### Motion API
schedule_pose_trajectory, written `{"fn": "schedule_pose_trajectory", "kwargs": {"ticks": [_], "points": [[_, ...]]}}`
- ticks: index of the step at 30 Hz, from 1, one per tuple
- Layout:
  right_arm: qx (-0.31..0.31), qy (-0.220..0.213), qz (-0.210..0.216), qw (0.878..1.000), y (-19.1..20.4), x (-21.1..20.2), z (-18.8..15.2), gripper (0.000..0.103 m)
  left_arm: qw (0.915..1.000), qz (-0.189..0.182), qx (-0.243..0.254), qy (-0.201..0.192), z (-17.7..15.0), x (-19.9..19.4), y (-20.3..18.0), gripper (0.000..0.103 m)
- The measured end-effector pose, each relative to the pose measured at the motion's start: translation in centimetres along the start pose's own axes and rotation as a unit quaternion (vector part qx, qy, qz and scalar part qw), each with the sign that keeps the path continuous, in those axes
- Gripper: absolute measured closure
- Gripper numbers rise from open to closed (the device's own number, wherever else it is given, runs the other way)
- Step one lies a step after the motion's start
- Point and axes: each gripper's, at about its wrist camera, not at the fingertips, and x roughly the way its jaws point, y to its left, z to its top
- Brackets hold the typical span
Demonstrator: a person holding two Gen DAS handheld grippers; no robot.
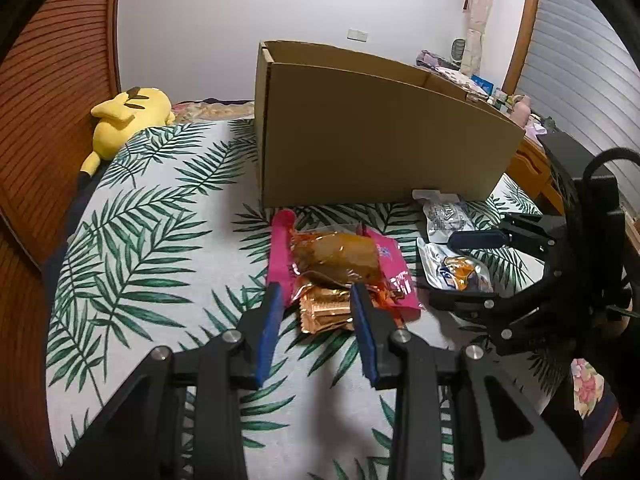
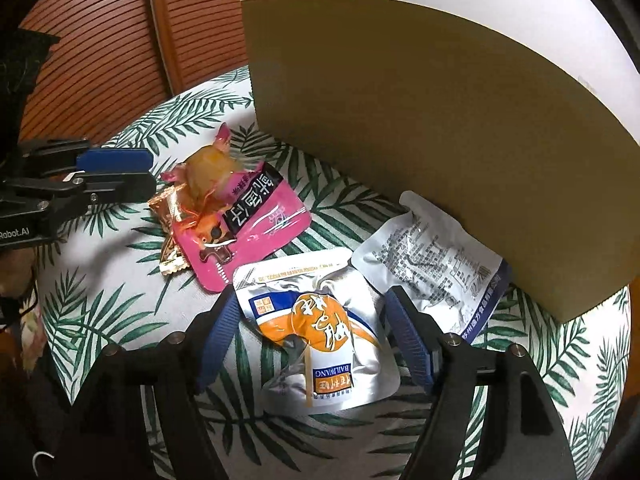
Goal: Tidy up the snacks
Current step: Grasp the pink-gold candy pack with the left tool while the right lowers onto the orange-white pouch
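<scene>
the snacks lie in a loose cluster on the leaf-print bed cover [image 1: 152, 216], just in front of the near wall of the open cardboard box [image 1: 372, 136], which is probably where they are meant to go. the right hand-held gripper [image 2: 310, 312] tilts down over the silver-and-orange pouch [image 2: 320, 336], its blue pads spread apart on either side of the pouch and not yet pressing on it, so it looks set up for a pinch across the pouch's width. a second silver pouch [image 2: 432, 256] lies printed side down at the far right, touching the box. to the left, the left hand-held gripper [image 1: 316, 292] hangs with its jaws only narrowly apart around the near edge of the copper-foil wrapper [image 1: 324, 312]; whether the pads actually bite it i cannot tell. that wrapper sits under a clear-wrapped golden snack [image 1: 336, 256], itself atop a pink packet [image 1: 394, 276].
</scene>
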Motion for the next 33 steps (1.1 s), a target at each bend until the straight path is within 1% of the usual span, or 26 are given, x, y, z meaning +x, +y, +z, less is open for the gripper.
{"fn": "schedule_pose_trajectory", "kwargs": {"ticks": [1,2,3,4,5,6,7,8,9,11,18,21,27,28,29,30,31,33], "points": [[0.003,0.002,0.000,1.000,0.0,-0.1,-0.1,0.028,1.0000,-0.001,0.001,0.000,0.1,0.1,-0.1,0.069],[0.004,0.003,0.000,1.000,-0.1,-0.2,-0.1,0.031,1.0000,-0.001,0.001,-0.001,0.3,0.2,-0.2,0.069],[0.007,0.004,0.000,1.000,-0.1,-0.3,-0.1,0.036,1.0000,-0.001,0.002,-0.002,0.5,0.3,-0.3,0.069],[0.010,0.007,-0.004,1.000,-0.2,-0.5,-0.1,0.038,1.0000,-0.002,0.003,-0.003,0.7,0.4,-0.4,0.069],[0.010,0.006,-0.005,1.000,-0.3,-0.8,-0.3,0.050,1.0000,-0.005,0.005,-0.003,1.0,0.6,-0.6,0.069],[0.007,0.007,-0.005,1.000,-0.2,-0.9,-0.3,0.056,1.0000,-0.006,0.006,-0.002,1.2,0.8,-0.8,0.069],[0.004,0.008,-0.007,1.000,-0.1,-1.0,-0.3,0.057,0.9999,-0.007,0.008,-0.001,1.3,1.0,-0.9,0.069],[0.000,0.007,-0.008,1.000,0.2,-1.0,-0.4,0.061,0.9999,-0.008,0.010,0.002,1.6,1.4,-1.1,0.069],[-0.001,0.005,-0.011,1.000,0.4,-1.0,-0.4,0.063,0.9999,-0.009,0.012,0.004,1.8,1.6,-1.2,0.069],[0.002,0.001,-0.013,1.000,0.5,-0.9,-0.4,0.063,0.9999,-0.005,0.016,0.005,2.2,1.9,-1.3,0.069],[0.011,-0.017,-0.008,1.000,0.3,-0.9,-0.9,0.063,0.9995,-0.003,0.016,0.028,3.9,3.2,-1.2,0.069],[0.012,-0.023,-0.005,1.000,0.1,-1.0,-1.2,0.063,0.9993,0.002,0.021,0.030,4.4,3.7,-1.5,0.068],[0.010,-0.028,-0.006,1.000,0.1,-1.3,-1.7,0.063,0.9988,0.030,0.034,0.018,4.8,4.8,-2.2,0.056],[0.009,-0.028,-0.006,1.000,0.2,-1.3,-1.6,0.063,0.9987,0.034,0.035,0.016,4.8,4.9,-2.2,0.051],[0.009,-0.028,-0.005,1.000,0.2,-1.3,-1.6,0.063,0.9985,0.041,0.034,0.014,4.8,5.0,-2.1,0.043],[0.009,-0.028,-0.005,1.000,0.2,-1.3,-1.6,0.063,0.9979,0.053,0.031,0.022,4.7,5.4,-2.0,0.039],[0.009,-0.028,-0.004,1.000,0.2,-1.3,-1.6,0.063,0.9978,0.056,0.026,0.025,4.6,5.6,-1.8,0.034],[0.009,-0.028,-0.004,1.000,0.2,-1.3,-1.5,0.063,0.9986,0.049,0.005,0.021,4.5,5.4,-1.2,0.034]]}}
